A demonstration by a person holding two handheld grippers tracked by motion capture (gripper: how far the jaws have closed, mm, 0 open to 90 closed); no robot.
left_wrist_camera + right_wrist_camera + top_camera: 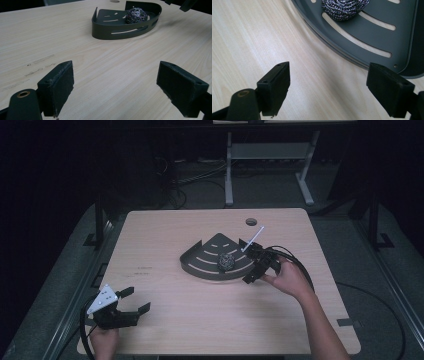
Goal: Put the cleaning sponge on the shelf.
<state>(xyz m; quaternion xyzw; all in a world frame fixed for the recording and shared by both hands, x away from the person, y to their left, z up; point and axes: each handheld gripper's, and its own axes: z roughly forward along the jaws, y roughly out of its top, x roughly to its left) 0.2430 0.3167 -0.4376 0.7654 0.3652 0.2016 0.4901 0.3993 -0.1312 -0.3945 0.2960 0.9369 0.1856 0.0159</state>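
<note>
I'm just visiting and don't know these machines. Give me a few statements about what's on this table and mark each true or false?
1. The steel wool ball lies inside the dark corner tray. True.
2. The right gripper is clamped on the ball. False: its jaws stand open with nothing between them, beside the tray's curved edge.
3. The left gripper is open, away from the tray, near the table's front left corner. True.
4. The tray is flipped upside down. False: it sits upright, with its slotted floor down and its walls up.
5. The table has a round hole near its far edge. True.
</note>
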